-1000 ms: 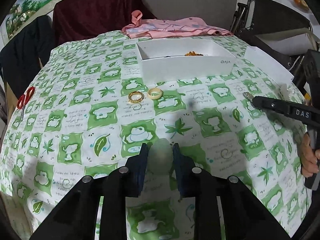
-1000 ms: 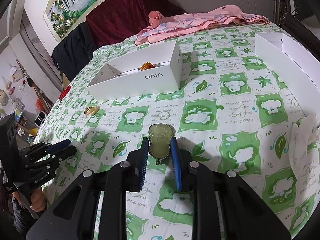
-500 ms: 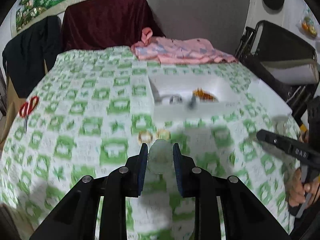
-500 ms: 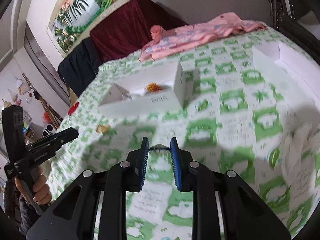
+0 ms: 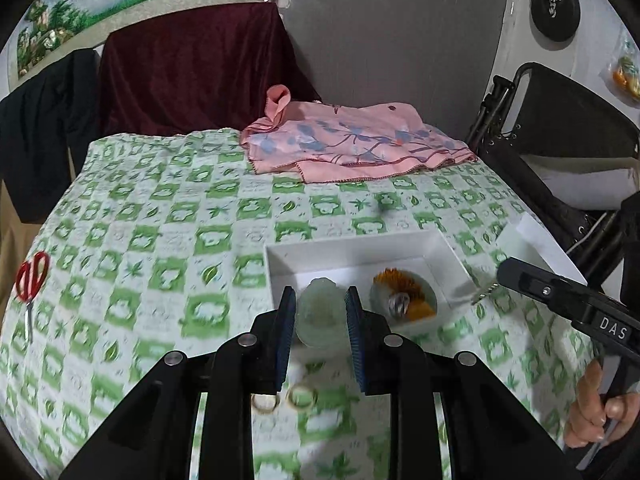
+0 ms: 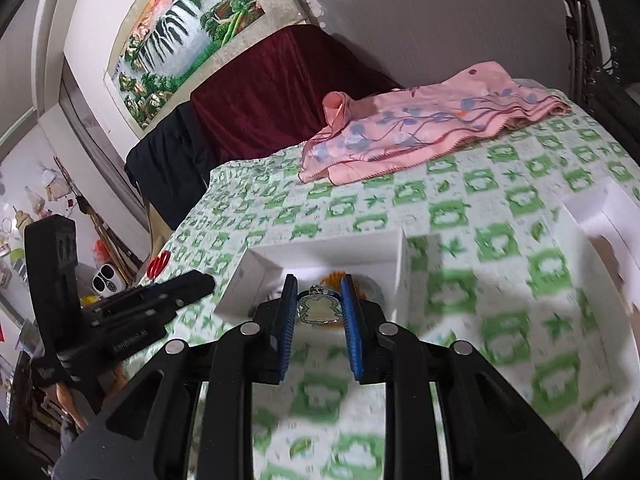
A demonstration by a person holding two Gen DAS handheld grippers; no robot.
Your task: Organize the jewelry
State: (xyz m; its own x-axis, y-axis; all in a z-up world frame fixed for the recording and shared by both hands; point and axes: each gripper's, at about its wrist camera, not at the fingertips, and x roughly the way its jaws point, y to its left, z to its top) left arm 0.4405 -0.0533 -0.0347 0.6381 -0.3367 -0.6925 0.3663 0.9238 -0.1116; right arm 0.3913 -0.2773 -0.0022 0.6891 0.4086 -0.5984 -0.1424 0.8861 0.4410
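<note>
My left claw [image 5: 319, 322] is clamped on a pale green jade pendant [image 5: 321, 316], held above the near edge of the white box [image 5: 344, 246]; my right claw [image 6: 319, 312] grips a second green pendant [image 6: 319, 309] with a metal bail, also at that box's near wall; inside the box I see an orange beaded piece [image 5: 404, 294] with a silvery bit on it; two gold rings [image 5: 285, 399] lie side by side on the green-checked surface [image 5: 160, 240], just short of the box; red scissors [image 5: 30, 280] sit far left; a pink cloth [image 5: 352, 148] lies beyond.
</note>
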